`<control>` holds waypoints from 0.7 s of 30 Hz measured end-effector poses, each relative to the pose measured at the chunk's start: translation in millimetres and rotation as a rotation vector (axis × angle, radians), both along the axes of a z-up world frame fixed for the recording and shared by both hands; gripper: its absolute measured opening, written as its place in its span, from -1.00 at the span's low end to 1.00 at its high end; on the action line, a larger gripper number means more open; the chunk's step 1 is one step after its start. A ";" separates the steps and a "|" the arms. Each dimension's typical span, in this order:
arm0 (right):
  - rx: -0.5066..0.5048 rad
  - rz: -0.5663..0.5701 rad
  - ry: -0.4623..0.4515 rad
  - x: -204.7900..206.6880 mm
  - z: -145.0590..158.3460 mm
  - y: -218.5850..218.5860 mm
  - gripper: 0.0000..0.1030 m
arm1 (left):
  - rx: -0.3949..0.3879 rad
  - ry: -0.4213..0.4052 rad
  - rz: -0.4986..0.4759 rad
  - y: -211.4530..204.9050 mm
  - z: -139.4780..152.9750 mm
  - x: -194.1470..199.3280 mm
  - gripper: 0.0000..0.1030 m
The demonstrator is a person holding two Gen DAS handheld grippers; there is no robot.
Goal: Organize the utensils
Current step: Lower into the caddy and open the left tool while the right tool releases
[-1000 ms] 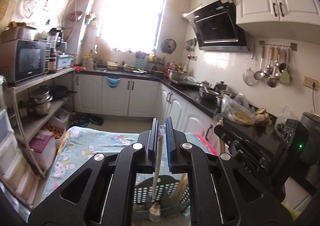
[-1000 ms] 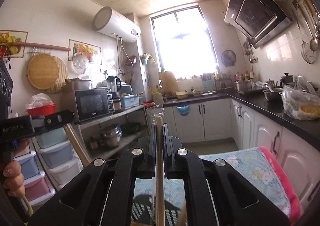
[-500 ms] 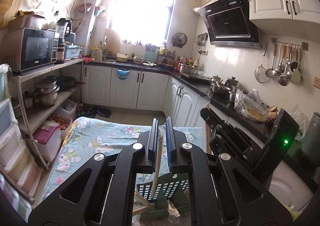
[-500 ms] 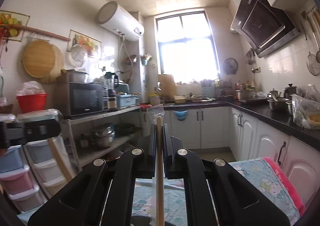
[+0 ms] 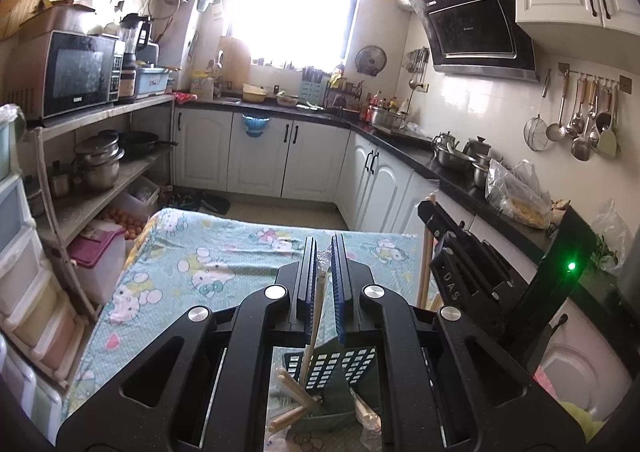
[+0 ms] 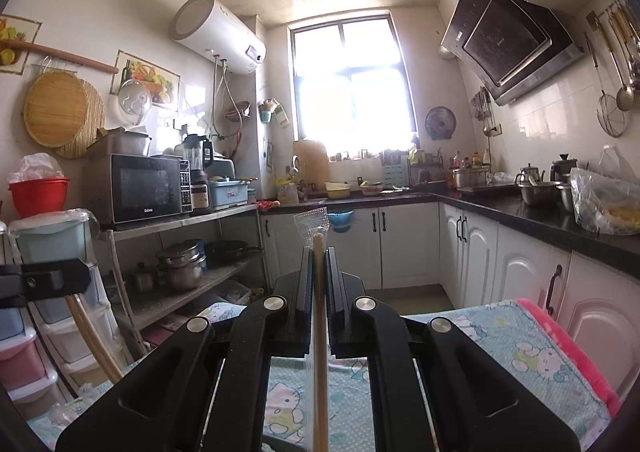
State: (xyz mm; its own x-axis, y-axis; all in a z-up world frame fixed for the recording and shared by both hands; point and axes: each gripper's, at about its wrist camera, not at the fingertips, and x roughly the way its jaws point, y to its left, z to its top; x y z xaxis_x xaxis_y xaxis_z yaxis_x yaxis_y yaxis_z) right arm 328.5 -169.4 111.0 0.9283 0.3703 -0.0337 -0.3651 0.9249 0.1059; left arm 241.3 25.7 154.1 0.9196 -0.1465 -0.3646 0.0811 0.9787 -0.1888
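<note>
Utensils partly sorted: wooden pieces already lie in the perforated teal plastic basket (image 5: 340, 368) at six o'clock. Left gripper (image 5: 321, 272) jaws pinch a plastic-wrapped wooden utensil (image 5: 314, 326) above it; right gripper (image 6: 319, 272) jaws clamp another wrapped wooden stick (image 6: 320, 352), neither yet deposited.

My left gripper (image 5: 321, 288) sits above the utensil basket (image 5: 332, 368) on the table (image 5: 200, 260), a wooden utensil (image 5: 314, 316) between its fingers; my right gripper (image 5: 460, 248) is right of the basket (its own wooden utensil (image 6: 319, 332) upright).
</note>
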 end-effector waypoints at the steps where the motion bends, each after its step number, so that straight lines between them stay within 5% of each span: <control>1: 0.006 -0.002 -0.002 -1.6 -0.3 -1.7 -0.76 | -0.002 0.006 -0.002 0.0 -2.6 0.1 -0.91; 3: 0.022 -0.003 0.002 -4.5 0.2 -6.7 -0.51 | -0.004 0.012 -0.004 -0.5 -5.5 0.2 -0.91; 13: 0.033 0.025 0.045 -30.5 0.1 -26.4 -0.18 | -0.014 0.034 -0.022 -3.5 -9.7 -7.0 -0.91; 21: 0.008 0.015 0.110 -52.9 -9.3 -44.1 0.00 | -0.018 0.058 -0.025 -2.9 -16.3 -17.3 -0.36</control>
State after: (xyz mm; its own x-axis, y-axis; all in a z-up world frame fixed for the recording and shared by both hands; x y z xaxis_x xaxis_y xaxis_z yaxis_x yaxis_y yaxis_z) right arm 275.6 -213.5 101.7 0.9136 0.3846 -0.1320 -0.3645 0.9184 0.1537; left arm 223.9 22.8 137.8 0.8928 -0.1761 -0.4145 0.0935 0.9728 -0.2118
